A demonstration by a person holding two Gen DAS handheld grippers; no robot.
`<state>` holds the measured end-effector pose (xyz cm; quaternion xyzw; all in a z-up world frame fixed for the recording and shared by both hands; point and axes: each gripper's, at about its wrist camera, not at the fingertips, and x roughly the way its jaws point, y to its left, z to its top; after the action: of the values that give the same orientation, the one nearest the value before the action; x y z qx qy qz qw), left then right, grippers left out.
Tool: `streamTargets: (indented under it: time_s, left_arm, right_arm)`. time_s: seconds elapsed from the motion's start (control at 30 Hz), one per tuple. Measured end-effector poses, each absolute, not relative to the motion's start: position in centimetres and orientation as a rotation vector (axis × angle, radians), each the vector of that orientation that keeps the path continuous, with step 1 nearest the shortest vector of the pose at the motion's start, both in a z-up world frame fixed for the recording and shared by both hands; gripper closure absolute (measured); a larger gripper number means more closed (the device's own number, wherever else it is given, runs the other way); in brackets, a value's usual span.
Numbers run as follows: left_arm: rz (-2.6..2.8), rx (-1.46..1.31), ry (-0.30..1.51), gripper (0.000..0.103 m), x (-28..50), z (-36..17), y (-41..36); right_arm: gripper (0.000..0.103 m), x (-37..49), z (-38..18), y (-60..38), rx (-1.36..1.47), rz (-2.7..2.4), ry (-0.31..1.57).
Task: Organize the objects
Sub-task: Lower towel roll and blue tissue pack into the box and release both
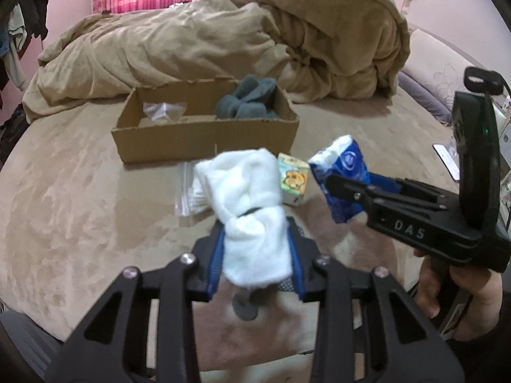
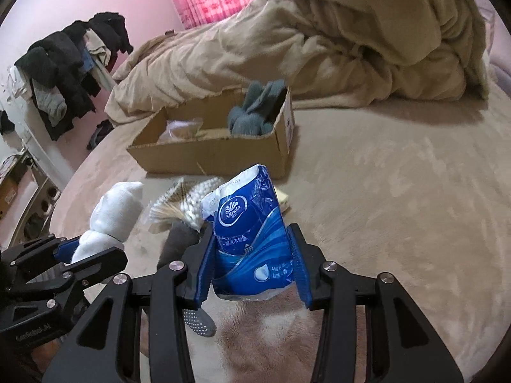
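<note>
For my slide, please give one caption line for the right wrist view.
Right claw grips a blue tissue pack above the bed, cardboard box ahead.

Your white sock roll [image 1: 249, 210] is motion-blurred; the small carton [image 1: 293, 181] at its 3 o'clock is half hidden, print unreadable.

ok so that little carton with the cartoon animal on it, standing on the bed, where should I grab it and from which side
Grip the small carton across its two flat upright side faces, coming down from above. It stands upright on the bed, so the top is open to reach, while the white sock and the blue tissue pack crowd its sides.
</note>
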<state>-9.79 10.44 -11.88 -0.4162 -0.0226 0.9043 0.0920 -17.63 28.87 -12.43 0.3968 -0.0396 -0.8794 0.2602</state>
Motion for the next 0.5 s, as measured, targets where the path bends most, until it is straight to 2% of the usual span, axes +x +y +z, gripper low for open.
streamTargets:
  time_s: [0.37,0.5]
  left_arm:
    - [2.74,-1.139,-0.11,0.067,-8.9,-8.8,8.1]
    - [2.795,-1.078,-0.026,0.067,-8.8,-7.8,7.8]
  right_arm:
    - [0.058,-16.2,-8.6,28.6,0.997,-2.423,-0.12]
    - [0.058,-15.5,-7.0,28.1,0.973,-2.432,-0.116]
